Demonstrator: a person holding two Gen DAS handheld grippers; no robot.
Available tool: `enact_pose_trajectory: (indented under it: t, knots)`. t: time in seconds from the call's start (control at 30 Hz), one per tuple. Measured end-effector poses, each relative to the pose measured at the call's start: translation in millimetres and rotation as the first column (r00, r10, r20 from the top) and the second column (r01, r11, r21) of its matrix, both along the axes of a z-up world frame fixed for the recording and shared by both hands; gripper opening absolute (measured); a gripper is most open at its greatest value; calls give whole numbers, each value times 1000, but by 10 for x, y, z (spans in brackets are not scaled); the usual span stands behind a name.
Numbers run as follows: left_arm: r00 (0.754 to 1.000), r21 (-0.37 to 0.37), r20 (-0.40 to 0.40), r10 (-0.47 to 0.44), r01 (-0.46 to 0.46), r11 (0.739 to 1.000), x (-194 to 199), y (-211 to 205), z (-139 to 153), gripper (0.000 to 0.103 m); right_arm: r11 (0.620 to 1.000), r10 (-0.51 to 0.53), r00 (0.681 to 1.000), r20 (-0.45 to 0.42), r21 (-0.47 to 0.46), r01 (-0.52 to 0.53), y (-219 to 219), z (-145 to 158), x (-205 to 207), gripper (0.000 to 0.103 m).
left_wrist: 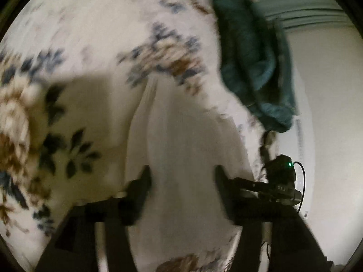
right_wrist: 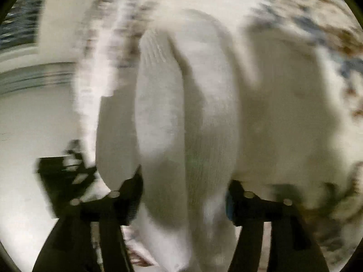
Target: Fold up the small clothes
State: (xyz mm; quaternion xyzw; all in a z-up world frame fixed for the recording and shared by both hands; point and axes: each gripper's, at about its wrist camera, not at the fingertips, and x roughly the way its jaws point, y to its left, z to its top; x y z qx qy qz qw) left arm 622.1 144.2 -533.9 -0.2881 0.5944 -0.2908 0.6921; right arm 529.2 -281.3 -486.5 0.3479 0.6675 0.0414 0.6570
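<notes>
A white knitted garment [left_wrist: 181, 149] lies on the floral bedcover [left_wrist: 74, 52]. In the left wrist view it runs between the fingers of my left gripper [left_wrist: 181, 176], which is open just above it. In the right wrist view the same white ribbed cloth [right_wrist: 158, 104] lies folded over itself and fills the gap of my right gripper [right_wrist: 185, 181], whose jaws stand wide apart over it. The right gripper's body [left_wrist: 281, 176] shows at the right of the left wrist view. Both views are blurred by motion.
A teal towel-like cloth [left_wrist: 249, 52] lies bunched at the bed's far right edge. Beyond the edge is pale floor [left_wrist: 329, 113]. The other gripper shows as a dark blur [right_wrist: 68, 176] at the left of the right wrist view.
</notes>
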Motion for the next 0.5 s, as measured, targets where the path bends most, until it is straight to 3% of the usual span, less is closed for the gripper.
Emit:
enact_pose_trajectory:
  t: [0.17,0.33,0.4,0.47,0.5]
  knots:
    - [996,-49,-34,78,-80,996,-84,196,-188,61,999,-53,997,58,12,52,-218,126,-137,75]
    - [999,7,9,40,-40,999,99,-72,-216,61,997,-78,985,157,22,75,-376,334,71,75]
    - [999,46,38,28,-30,999,225,-229,-202,61,998,-59,983,176,-4,60,-287,323,374,75]
    - [995,109,94,18,-28,994,339,-380,-188,54,997,-19,981,191,-71,34,-299,326,569,74]
    - [994,119,112,8,-21,993,378,-438,-186,39,996,2,980,201,-89,16,-250,317,652,65]
